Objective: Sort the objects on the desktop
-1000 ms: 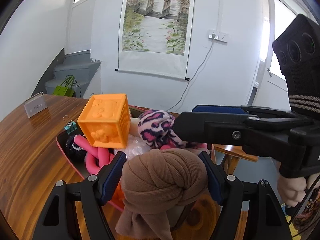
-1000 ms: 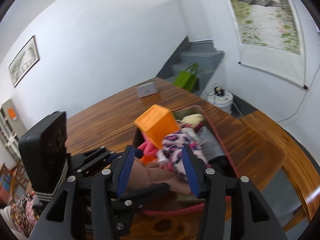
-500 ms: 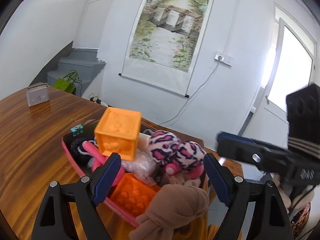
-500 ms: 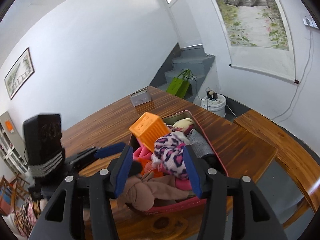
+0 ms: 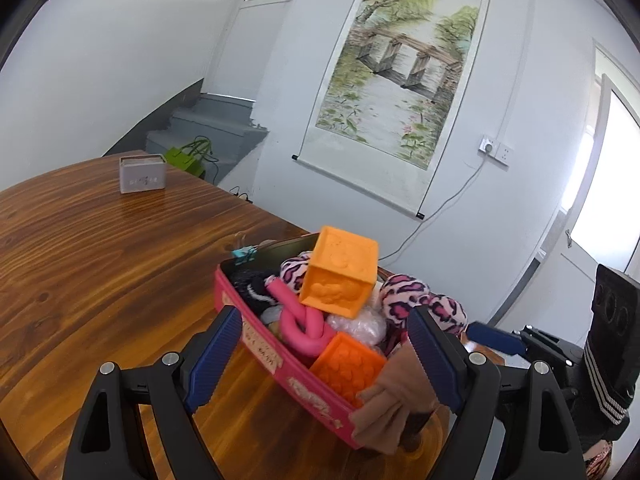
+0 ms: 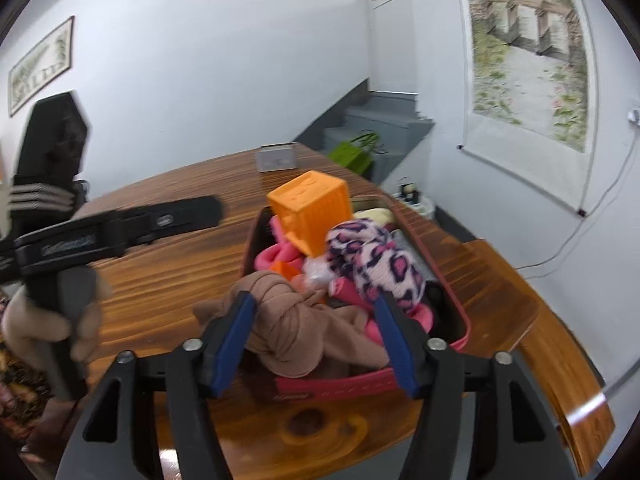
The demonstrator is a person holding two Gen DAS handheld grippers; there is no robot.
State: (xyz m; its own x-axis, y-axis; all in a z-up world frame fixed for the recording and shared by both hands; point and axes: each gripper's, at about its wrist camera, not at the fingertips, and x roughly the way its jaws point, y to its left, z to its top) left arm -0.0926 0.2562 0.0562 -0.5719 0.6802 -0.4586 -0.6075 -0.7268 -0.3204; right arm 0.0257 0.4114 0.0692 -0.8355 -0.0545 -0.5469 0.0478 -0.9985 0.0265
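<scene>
Release is judged under way: the brown cloth (image 6: 296, 320) lies at the near end of the pink tray (image 6: 344, 386) on the counter (image 6: 160, 248). The right hand-held gripper (image 6: 316, 344) is opening around it, pads apparently clear; the left hand-held gripper (image 5: 324, 352) is held wide and empty. Next, withdrawal clear of the tray is called for.

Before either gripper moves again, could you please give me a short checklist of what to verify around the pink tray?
1. Left gripper clear of objects: ok, jaws wide with nothing pressed between the pads.
2. Right gripper released: ok, jaws are opening; the knotted brown cloth lies between them, unpinched.
3. Brown cloth settled inside the pink rectangular tray: not ok, it hangs over the near end.
4. Orange embossed toy cube stable: not ok, it sits tilted on top of the pile.
5. Pink leopard-print fabric ball inside the tray: ok.
6. Space left in the tray: not ok, contents are heaped above the rim.
</scene>
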